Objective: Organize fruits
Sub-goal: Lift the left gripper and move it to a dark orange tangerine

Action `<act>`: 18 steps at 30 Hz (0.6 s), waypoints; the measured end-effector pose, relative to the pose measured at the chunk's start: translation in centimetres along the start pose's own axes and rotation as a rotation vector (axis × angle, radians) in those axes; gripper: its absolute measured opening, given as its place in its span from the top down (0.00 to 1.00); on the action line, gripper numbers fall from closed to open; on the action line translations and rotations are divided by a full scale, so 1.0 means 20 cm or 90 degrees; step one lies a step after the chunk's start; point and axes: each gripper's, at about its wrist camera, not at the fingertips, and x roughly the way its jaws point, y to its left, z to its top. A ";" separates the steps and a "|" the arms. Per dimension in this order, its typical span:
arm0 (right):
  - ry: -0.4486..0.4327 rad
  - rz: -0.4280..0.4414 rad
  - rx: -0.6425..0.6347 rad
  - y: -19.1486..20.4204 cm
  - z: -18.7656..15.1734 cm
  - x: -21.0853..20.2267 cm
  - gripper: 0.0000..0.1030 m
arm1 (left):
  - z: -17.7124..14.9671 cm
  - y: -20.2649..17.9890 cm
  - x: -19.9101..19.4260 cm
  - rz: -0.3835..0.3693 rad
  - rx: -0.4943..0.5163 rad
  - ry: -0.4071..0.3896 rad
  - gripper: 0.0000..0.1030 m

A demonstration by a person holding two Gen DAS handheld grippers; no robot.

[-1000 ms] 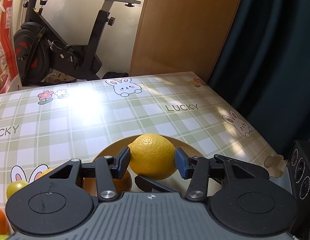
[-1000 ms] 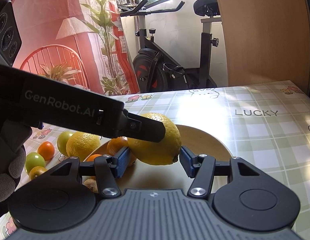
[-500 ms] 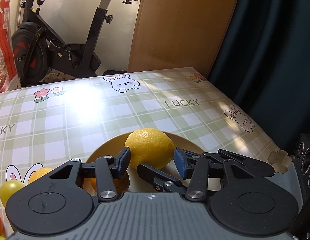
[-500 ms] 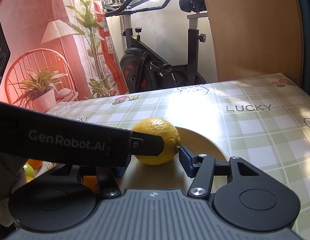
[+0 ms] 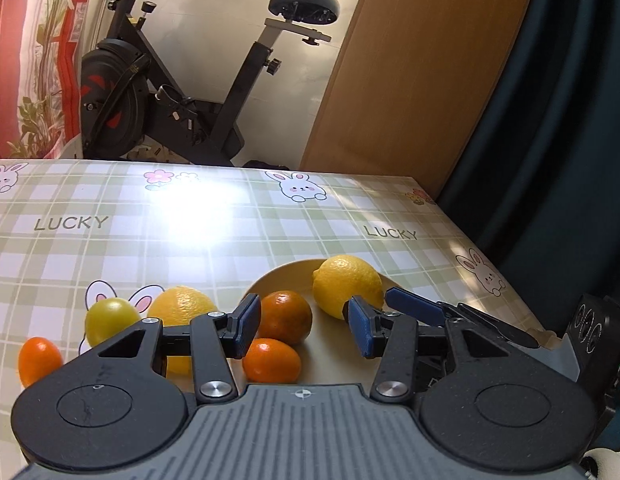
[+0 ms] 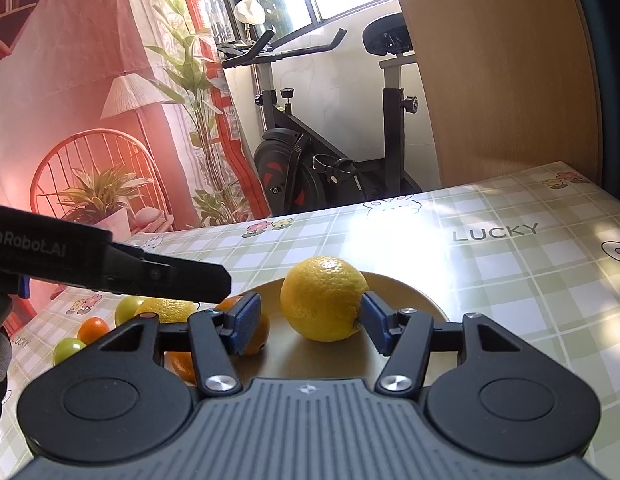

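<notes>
Resting on the tan plate [image 6: 409,292], the lemon [image 6: 323,298] sits between the right gripper [image 6: 310,322] fingers, jaws apart and just widening, left pad clear of it. Left gripper [image 5: 304,330] hangs parted and empty above two oranges [image 5: 286,322] on the plate.

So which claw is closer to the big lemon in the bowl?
Right. The right claw sits around the lemon in the bowl, one finger touching it. The left claw is off to the side, with nothing between its fingers.
</notes>
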 end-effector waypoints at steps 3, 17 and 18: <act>-0.011 0.008 -0.010 0.01 -0.01 -0.02 0.42 | -0.03 0.07 -0.13 0.029 -0.017 -0.029 0.51; -0.034 0.016 -0.045 0.06 -0.03 -0.06 0.42 | -0.06 0.34 -0.40 0.106 -0.069 -0.052 0.51; -0.030 0.016 -0.047 0.06 -0.03 -0.06 0.42 | -0.06 0.35 -0.41 0.105 -0.072 -0.052 0.51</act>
